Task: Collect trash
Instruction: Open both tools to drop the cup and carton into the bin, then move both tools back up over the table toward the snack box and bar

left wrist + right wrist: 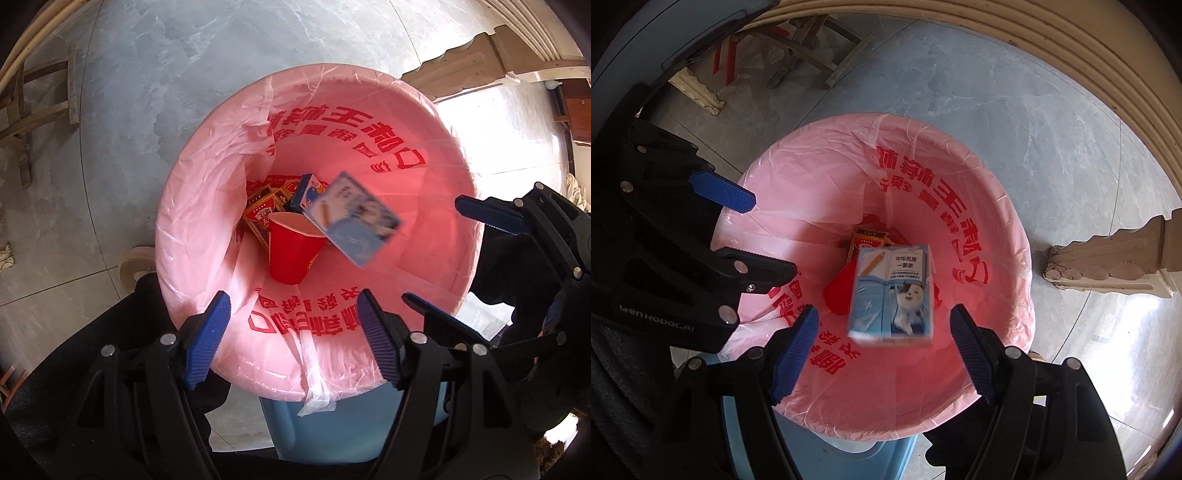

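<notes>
A blue bin (351,424) lined with a pink bag (199,229) printed in red stands on the floor below both grippers. At its bottom lie a red cup (291,251), red packets (258,216) and a small blue-and-white carton (306,188). A light blue carton (352,218) (892,295) looks blurred above them, inside the bag's mouth, and no pad touches it. My left gripper (291,299) (774,236) is open over the near rim, with nothing between its fingers. My right gripper (884,310) (432,249) is open too, its pads standing clear on either side of the carton.
Grey tiled floor (184,55) surrounds the bin. A wooden stool (37,110) (812,55) stands off to one side. A carved beige furniture leg (1108,258) (461,62) is near the bin's far side, and a rounded wooden foot (136,262) sits by its left rim.
</notes>
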Demonstrator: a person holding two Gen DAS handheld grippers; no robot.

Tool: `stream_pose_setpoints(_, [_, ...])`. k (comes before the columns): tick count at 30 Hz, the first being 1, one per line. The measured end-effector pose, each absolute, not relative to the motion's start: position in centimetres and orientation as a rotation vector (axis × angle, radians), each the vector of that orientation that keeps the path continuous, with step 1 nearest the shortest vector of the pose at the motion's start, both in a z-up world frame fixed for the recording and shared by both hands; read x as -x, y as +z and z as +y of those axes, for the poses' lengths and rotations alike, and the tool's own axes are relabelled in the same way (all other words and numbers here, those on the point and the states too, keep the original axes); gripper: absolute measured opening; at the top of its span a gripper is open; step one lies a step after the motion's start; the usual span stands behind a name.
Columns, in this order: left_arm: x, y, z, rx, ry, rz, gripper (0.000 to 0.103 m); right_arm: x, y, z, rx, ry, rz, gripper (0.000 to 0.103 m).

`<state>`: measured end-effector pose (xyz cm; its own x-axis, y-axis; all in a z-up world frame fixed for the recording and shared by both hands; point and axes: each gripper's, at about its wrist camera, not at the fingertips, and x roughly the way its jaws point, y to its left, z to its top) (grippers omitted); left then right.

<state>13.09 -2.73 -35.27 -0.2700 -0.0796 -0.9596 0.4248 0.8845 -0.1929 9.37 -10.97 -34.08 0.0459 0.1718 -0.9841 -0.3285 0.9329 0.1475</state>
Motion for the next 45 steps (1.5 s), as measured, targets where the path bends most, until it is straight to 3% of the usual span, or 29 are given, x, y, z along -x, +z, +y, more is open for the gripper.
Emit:
stream_pose_setpoints(29, [-11.8,-33.4,-2.7,-0.372,-0.455,1.727,0.070,-9.1,-32.3,-11.3,0.120,0.378,1.446,0.073])
stream_pose_setpoints(34, [-11.0,-27.0,-1.9,-0.409,-0.477,1.617,0.070,-8.4,-27.2,-11.9,0.095,0.420,1.370,0.073])
stream_pose_setpoints(37, [-10.7,-20.9,-1.3,-0.440,-0.519,1.520,0.071,-8.2,-22.9,-12.4,0.117,0.445,1.316,0.085])
stream_pose_setpoints(40, [-10.5,-14.3,-0.8,-0.504,-0.551,1.399,0.081,-8.2,-18.0,-12.8,0.145,0.491,1.264,0.085])
stream_pose_setpoints(45, [-9.9,-4.2,-0.7,-0.645,-0.679,1.227,0.084,-9.3,-9.0,-13.4,0.185,0.612,1.192,0.086])
